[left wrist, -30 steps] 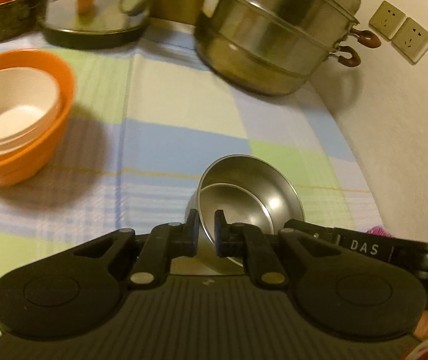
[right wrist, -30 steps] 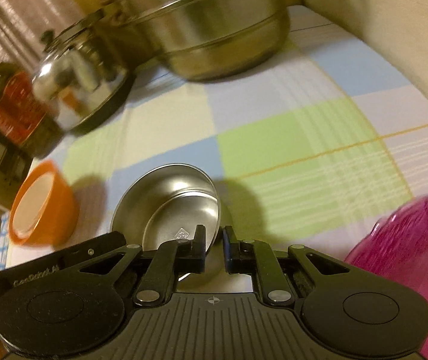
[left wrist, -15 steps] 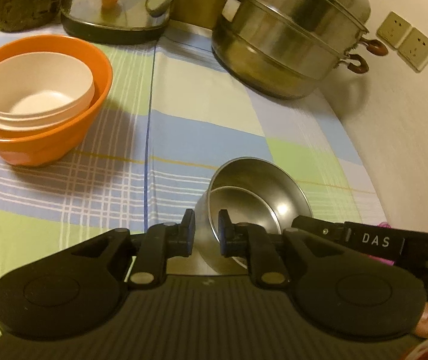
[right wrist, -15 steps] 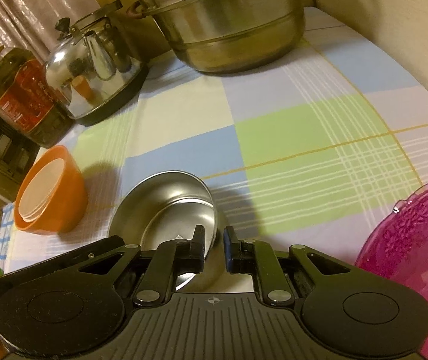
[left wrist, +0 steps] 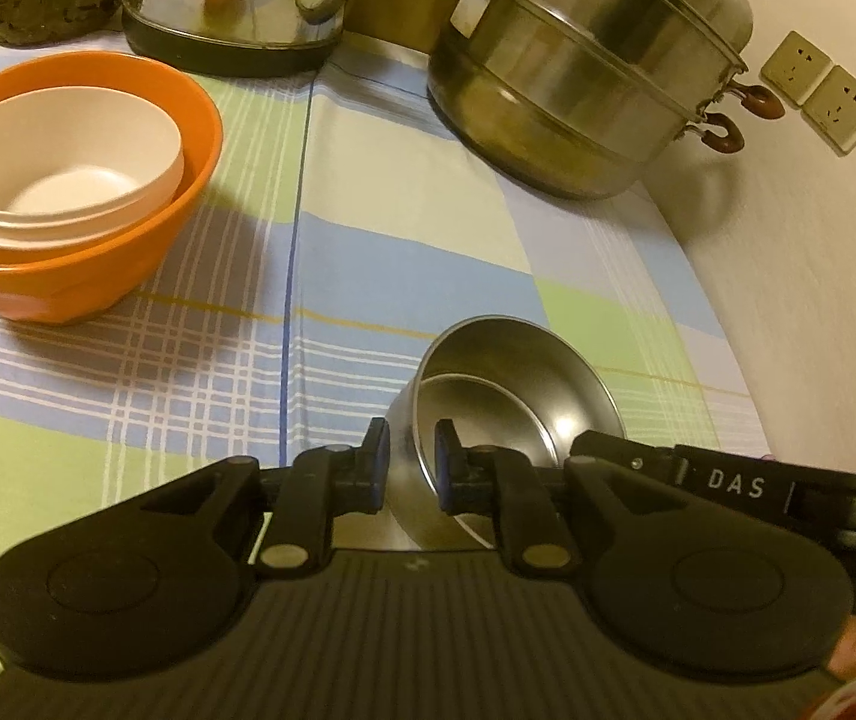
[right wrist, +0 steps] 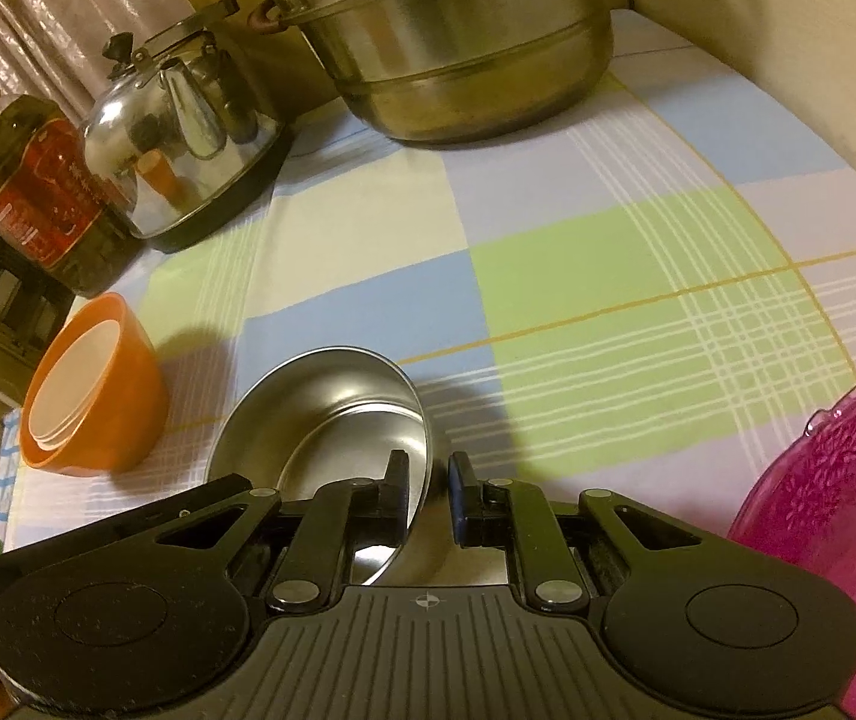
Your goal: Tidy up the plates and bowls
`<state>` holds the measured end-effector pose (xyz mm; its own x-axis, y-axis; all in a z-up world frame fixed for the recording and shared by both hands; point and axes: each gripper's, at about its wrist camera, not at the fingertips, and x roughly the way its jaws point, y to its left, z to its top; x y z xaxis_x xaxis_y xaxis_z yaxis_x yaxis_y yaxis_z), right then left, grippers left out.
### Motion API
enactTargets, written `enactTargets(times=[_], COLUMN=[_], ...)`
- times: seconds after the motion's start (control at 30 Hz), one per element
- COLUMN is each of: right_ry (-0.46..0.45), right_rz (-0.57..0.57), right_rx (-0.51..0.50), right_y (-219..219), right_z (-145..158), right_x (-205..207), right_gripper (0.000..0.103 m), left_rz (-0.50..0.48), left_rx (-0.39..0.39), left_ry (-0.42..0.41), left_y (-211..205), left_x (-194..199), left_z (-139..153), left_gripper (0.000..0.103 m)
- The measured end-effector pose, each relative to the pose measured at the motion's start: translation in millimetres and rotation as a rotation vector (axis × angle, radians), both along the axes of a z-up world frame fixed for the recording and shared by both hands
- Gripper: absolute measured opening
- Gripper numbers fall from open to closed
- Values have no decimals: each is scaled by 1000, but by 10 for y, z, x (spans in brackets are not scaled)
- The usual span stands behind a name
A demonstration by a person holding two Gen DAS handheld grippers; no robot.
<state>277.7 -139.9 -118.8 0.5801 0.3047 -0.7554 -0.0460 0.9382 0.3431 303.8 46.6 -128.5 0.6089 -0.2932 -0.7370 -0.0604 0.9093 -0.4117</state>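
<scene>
Steel bowl (left wrist: 511,396) now nearer wall (left wrist: 817,312)

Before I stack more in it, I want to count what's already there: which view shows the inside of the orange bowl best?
The left wrist view: it looks down into the orange bowl, where nested white bowls show their rims and bottom. The right wrist view catches the same bowl small, at the left edge, nearly side-on, so its contents appear only as stacked white rims.

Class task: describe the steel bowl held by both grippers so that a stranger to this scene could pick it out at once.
Start at the big steel steamer pot at the back of the checked tablecloth, then come toward the near edge. The steel bowl sits tilted there, its rim pinched by the left gripper and right gripper. Unlike the orange bowl, it is shiny bare metal.
</scene>
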Motion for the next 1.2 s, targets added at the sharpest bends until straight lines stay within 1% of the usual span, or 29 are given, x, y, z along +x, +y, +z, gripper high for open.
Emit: enactTargets(times=[0.13,0.2,0.43,0.6,0.77,0.9,1.07,1.2], right_ry=[-8,-9,-32,-52,-80,-114,-152,-181], right_rz=[8,7,9,2,7,18,40,53], right_rx=[-26,-31,-22,-4,23,39,53,67], right_y=[44,53,80,78,103,158,267,370], right_z=[3,7,81,147,248,347,470,559], right_x=[-10,-16,-46,-48,-45,-40,-9,28], right_gripper=[14,11,10,10,10,9,9,9], left_rz=[-8,-3,11,21,49,76,101,126], left_rx=[20,26,31,24,25,17,38,33], left_ry=[-10,-14,-42,-52,-79,-104,-142,-159], left_y=[-31,-34,1,30,74,145,226,338], left_x=[-11,-18,-64,-84,-121,-160,-200,-226], left_z=[28,42,169,225,339,452,596,673], left_gripper=[12,11,9,8,8,8,8,8])
